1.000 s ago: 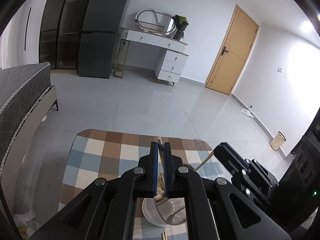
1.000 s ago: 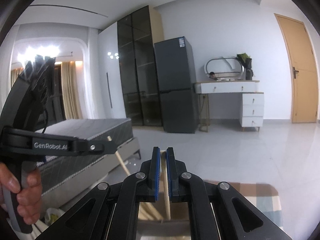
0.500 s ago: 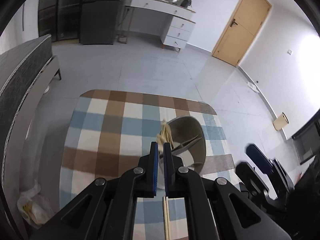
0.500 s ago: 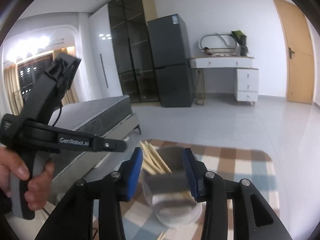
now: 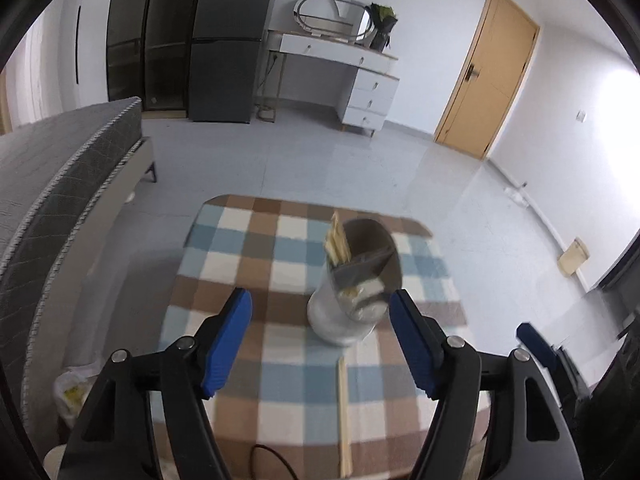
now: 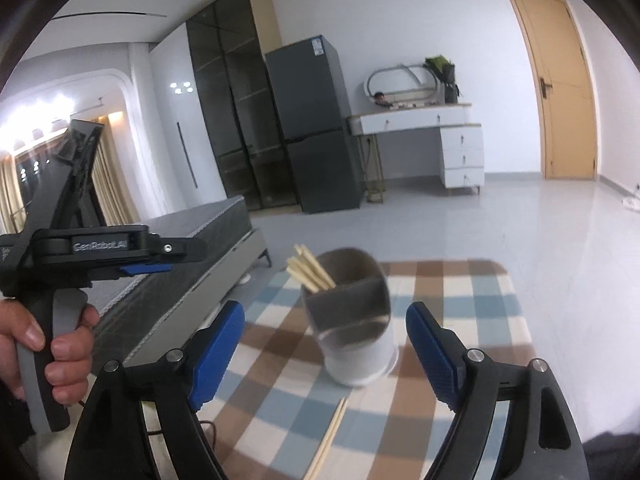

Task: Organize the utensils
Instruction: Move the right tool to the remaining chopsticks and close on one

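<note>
A round grey utensil holder (image 5: 352, 304) with an inner divider stands on the checkered tablecloth (image 5: 260, 288). Several wooden chopsticks (image 5: 338, 242) stand in its left compartment. It also shows in the right wrist view (image 6: 352, 320) with the chopsticks (image 6: 310, 268). A loose pair of chopsticks (image 5: 343, 412) lies flat on the cloth in front of the holder, also in the right wrist view (image 6: 330, 436). My left gripper (image 5: 320, 332) is open and empty, above and in front of the holder. My right gripper (image 6: 324, 344) is open and empty, just before the holder. The left gripper's body (image 6: 100, 244) shows at the left of the right wrist view.
A grey bed (image 5: 52, 184) stands left of the table. A white bag (image 5: 76, 396) lies on the floor by the table's left edge. A black cable (image 5: 260, 456) lies at the table's near edge. Fridge, desk and door stand far behind.
Both grippers have opened wide. The chopsticks they held now stand in the holder's left compartment. Both grippers have drawn back from the holder.
</note>
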Action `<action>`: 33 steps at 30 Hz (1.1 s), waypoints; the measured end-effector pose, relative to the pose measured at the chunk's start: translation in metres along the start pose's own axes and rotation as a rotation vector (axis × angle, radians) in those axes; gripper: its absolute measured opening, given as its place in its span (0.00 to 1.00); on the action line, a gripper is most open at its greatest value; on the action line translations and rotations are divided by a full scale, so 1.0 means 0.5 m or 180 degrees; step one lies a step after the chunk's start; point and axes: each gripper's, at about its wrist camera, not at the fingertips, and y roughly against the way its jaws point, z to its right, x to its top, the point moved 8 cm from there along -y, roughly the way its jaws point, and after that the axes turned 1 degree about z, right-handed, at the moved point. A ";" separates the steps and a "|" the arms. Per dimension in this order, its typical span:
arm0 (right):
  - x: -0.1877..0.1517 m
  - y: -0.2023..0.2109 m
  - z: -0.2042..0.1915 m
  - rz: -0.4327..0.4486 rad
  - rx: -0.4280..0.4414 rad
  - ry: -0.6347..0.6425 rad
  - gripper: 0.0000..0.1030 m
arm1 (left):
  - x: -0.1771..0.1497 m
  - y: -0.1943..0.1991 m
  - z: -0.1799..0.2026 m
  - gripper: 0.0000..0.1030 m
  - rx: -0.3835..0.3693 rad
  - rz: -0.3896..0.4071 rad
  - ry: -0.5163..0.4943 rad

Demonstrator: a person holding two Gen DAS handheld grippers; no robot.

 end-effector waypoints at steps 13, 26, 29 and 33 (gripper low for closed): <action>-0.158 0.011 0.015 -0.0432 -0.0275 -0.0132 0.83 | -0.112 -0.009 -0.032 0.83 0.0207 0.0346 -0.0090; -0.267 -0.061 0.060 -0.1095 -0.0587 -0.0255 0.83 | -0.205 -0.147 -0.059 0.83 0.0436 -0.0012 -0.0162; -0.286 -0.084 0.077 -0.1254 -0.0641 -0.0355 0.83 | -0.214 -0.169 -0.073 0.83 0.0507 -0.0155 -0.0097; -0.311 -0.120 0.093 -0.1451 -0.0751 -0.0359 0.80 | -0.222 -0.190 -0.087 0.83 0.0494 -0.0333 0.0064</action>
